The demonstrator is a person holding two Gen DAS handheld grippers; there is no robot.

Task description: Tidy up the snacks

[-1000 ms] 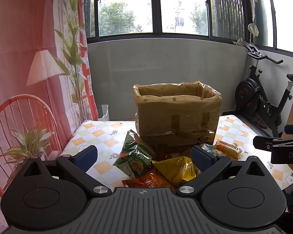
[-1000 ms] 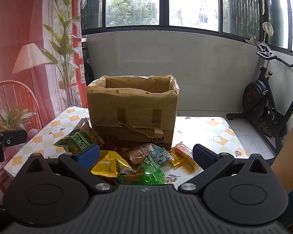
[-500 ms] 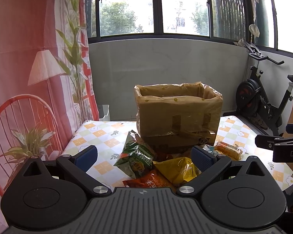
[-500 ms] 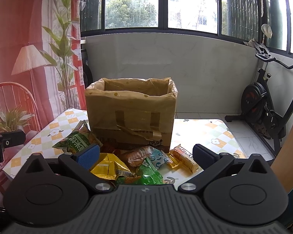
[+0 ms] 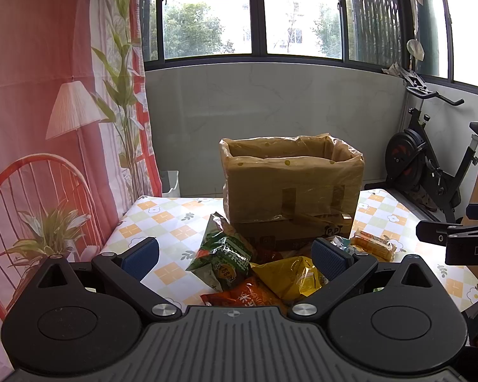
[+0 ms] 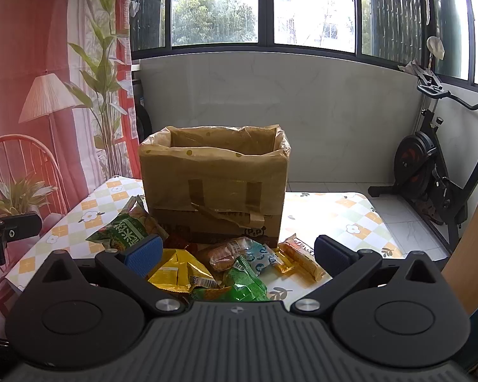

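Observation:
A brown cardboard box (image 5: 291,191) lined with clear plastic stands open on the checkered table (image 5: 162,219); it also shows in the right wrist view (image 6: 215,187). Snack packs lie piled in front of it: a green bag (image 5: 224,259), a yellow bag (image 5: 290,277), an orange-red bag (image 5: 248,296) and an orange bar (image 5: 372,245). The right wrist view shows the green bag (image 6: 129,230), yellow bag (image 6: 180,270), a bright green pack (image 6: 245,283), a brown wrapped bun (image 6: 228,253) and the orange bar (image 6: 298,256). My left gripper (image 5: 235,254) and right gripper (image 6: 237,253) are open, empty, above the pile's near side.
An exercise bike (image 5: 427,172) stands on the floor at the right. A red curtain with printed lamp and plant (image 5: 63,121) hangs at the left. The table's right edge (image 6: 408,245) drops to the tiled floor. The other gripper shows at the frame edge (image 5: 455,238).
Both views have crept slightly: the box and snacks sit a little lower and nearer in frame. Both grippers stay open and nothing has been picked up.

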